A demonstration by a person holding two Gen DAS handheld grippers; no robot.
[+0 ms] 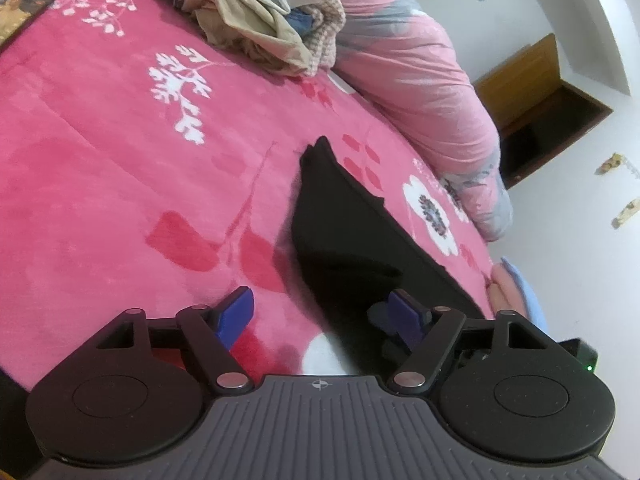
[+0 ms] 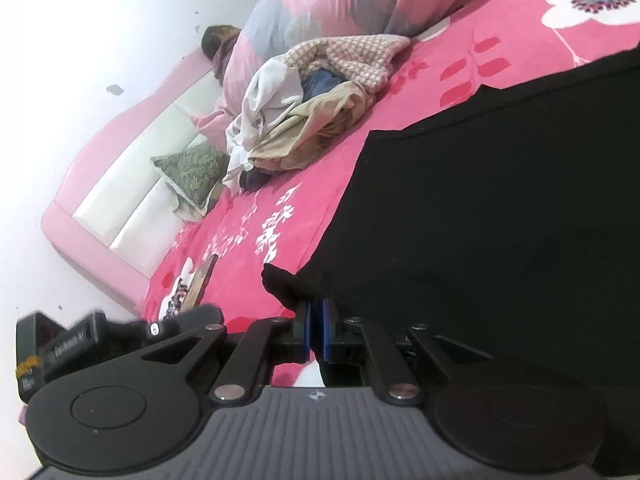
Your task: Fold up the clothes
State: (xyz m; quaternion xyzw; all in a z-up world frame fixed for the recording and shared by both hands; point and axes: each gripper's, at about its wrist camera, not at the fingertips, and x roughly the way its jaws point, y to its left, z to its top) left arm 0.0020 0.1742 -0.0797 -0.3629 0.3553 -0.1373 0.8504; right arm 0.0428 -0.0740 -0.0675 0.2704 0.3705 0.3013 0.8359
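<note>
A black garment (image 1: 340, 220) lies on the pink flowered blanket (image 1: 100, 160), one pointed corner aimed away from me. My left gripper (image 1: 320, 302) hovers low over its near part with the blue pads wide apart. The right pad (image 1: 404, 316) is above the black cloth and the left pad (image 1: 236, 312) above the blanket, neither pressing on anything. In the right wrist view the black garment (image 2: 480, 220) fills the right side. My right gripper (image 2: 316, 312), rolled on its side, is shut with a corner of the garment pinched between its pads.
A heap of unfolded clothes (image 1: 260, 20) (image 2: 304, 120) sits farther up the bed, beside a rolled pink quilt (image 1: 420, 72) (image 2: 340, 0). A dark flat tablet-like item (image 1: 20, 8) (image 2: 200, 280) lies on the blanket. A green pillow (image 2: 188, 172) leans on the pink headboard (image 2: 120, 200).
</note>
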